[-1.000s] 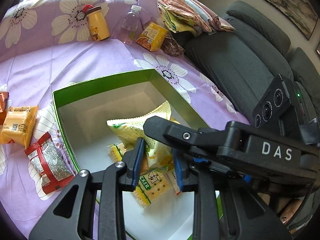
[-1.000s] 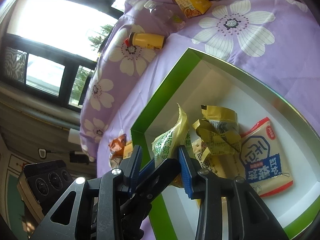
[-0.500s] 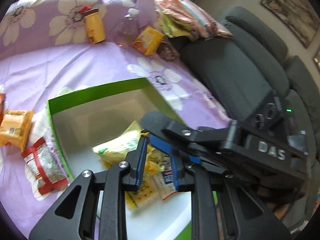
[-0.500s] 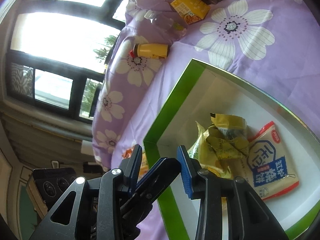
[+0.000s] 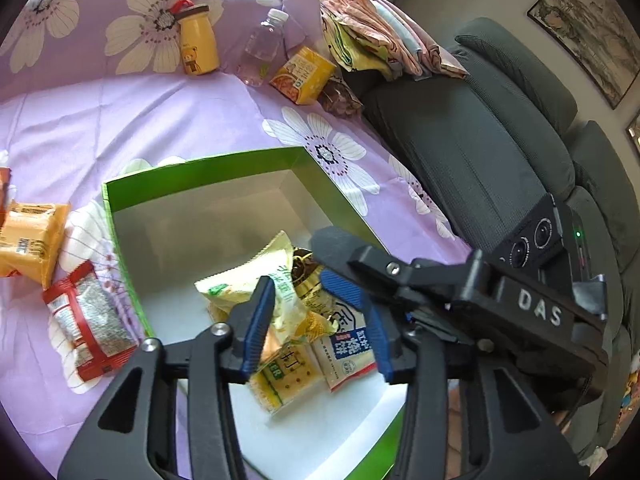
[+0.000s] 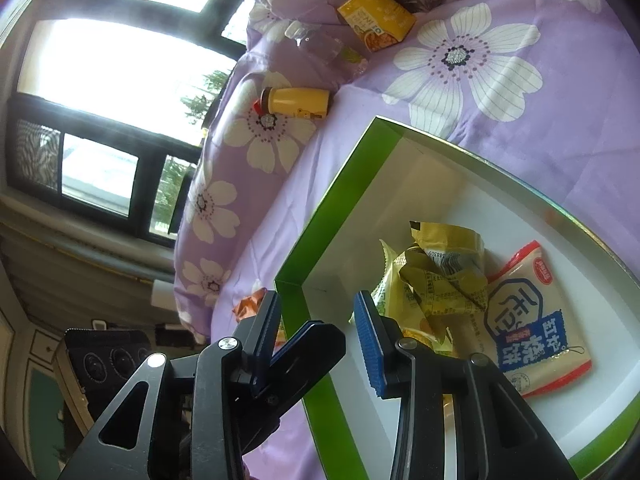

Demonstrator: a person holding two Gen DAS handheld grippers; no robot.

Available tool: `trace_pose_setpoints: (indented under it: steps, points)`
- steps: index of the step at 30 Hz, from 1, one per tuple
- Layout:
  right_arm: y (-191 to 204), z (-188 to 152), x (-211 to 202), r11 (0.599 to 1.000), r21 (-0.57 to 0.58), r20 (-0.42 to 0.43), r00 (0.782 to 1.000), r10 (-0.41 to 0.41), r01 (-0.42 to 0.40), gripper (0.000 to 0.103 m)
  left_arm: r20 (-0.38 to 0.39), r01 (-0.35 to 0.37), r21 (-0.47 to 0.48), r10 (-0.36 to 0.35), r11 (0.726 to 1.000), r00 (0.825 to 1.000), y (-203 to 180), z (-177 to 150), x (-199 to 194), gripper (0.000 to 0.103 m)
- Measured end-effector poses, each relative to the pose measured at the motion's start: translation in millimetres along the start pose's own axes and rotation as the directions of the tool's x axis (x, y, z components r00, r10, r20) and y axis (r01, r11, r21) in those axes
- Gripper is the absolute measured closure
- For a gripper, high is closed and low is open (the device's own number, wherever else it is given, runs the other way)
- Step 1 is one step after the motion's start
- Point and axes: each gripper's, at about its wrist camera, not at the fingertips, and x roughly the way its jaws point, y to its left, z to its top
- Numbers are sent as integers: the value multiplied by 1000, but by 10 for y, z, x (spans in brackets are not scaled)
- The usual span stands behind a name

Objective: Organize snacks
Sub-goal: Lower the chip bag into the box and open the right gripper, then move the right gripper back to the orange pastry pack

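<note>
Green box (image 5: pixel 200 176) holding snack packets (image 5: pixel 276 280), both grippers' fingers (image 5: pixel 260 320) spread and empty above it, red packet (image 5: pixel 88 320) at 9 o'clock outside

Cloth, card, foil and ribbed plastic

Matt black plastic on left gripper (image 5: pixel 316 320) and right gripper (image 6: pixel 320 332), blue ribbed pads (image 5: pixel 260 320), bright metal screws. Under both, green box (image 6: pixel 332 208) of smooth card, white matt inside; glossy crinkled foil snack packets (image 5: pixel 280 292) within. Beyond, soft purple floral cloth (image 5: pixel 100 120); glossy yellow bottle (image 5: pixel 196 44); coarse grey sofa fabric (image 5: pixel 480 152).
</note>
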Motion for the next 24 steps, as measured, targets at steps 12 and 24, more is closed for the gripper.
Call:
trace_pose_setpoints:
  steps: [12, 24]
  points:
    - [341, -198, -4, 961, -163, 103, 972, -211, 225, 48, 176, -185, -186, 218, 965, 960, 1029, -362, -1244, 30]
    - [1136, -824, 661, 878, -437, -17, 974, -225, 195, 22, 188, -380, -382, 473, 842, 861, 2285, -986, -2014, 24]
